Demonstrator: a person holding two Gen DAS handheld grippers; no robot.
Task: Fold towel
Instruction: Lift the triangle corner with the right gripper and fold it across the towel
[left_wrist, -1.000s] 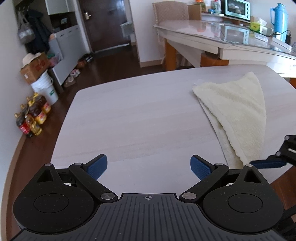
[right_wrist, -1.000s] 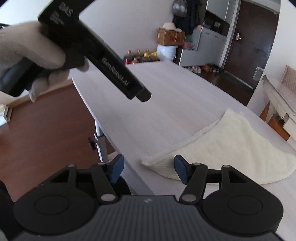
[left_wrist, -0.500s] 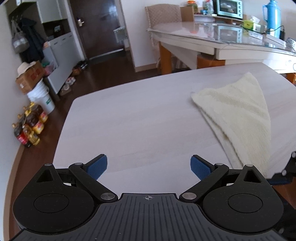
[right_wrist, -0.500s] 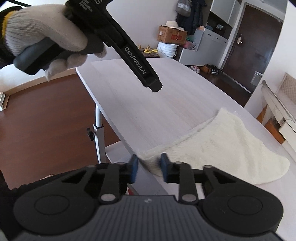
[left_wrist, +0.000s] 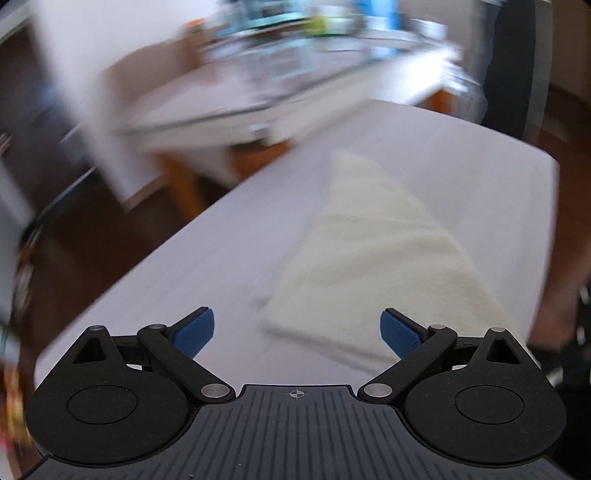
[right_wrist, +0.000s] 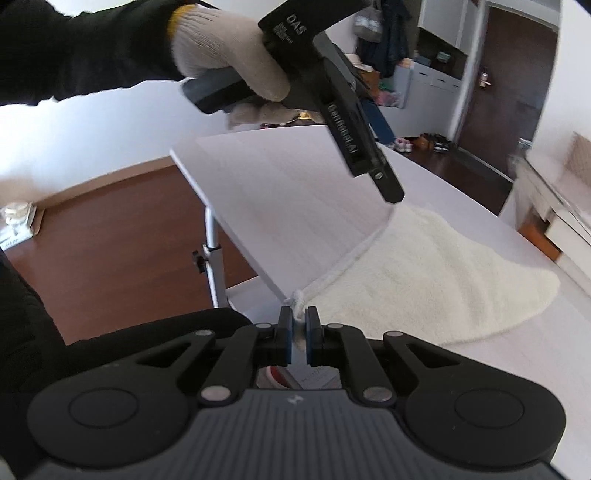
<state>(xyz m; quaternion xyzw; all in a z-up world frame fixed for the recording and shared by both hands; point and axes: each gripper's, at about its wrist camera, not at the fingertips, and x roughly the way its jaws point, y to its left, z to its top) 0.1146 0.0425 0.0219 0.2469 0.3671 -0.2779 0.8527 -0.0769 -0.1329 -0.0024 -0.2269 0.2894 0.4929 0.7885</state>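
At the near edge of a pale table (right_wrist: 280, 192), the right gripper (right_wrist: 299, 332) is pinching one corner of a cream towel (right_wrist: 436, 273), its two blue pads closed on a small tuft of cloth right at the lip of the tabletop. The rest of the towel is lying on the table, already doubled over into a rough triangle that is fanning away from the pinched corner toward the far side.

Just beyond, the left gripper (left_wrist: 297, 332) is hanging over another corner of the towel (left_wrist: 376, 266) with its fingers spread wide and nothing between them; seen from the right wrist camera, its tip is pointing down at the towel's far corner, carried by a gloved hand (right_wrist: 236, 62) in a dark sleeve. Whether that tip is touching the cloth cannot be told.

By this showing the fold is only partly done: one corner is being held, the second is not yet taken, and the cloth is looking loose and uneven rather than square. Lifting, carrying over and flattening all appear to be waiting.

The tabletop around the towel is lying bare, so nothing is blocking the cloth's path. Farther off, a second table (left_wrist: 258, 99) is standing blurred behind the work surface, while cabinets and a dark door (right_wrist: 506, 81) are lining the back wall across a brown wood floor (right_wrist: 110, 251).
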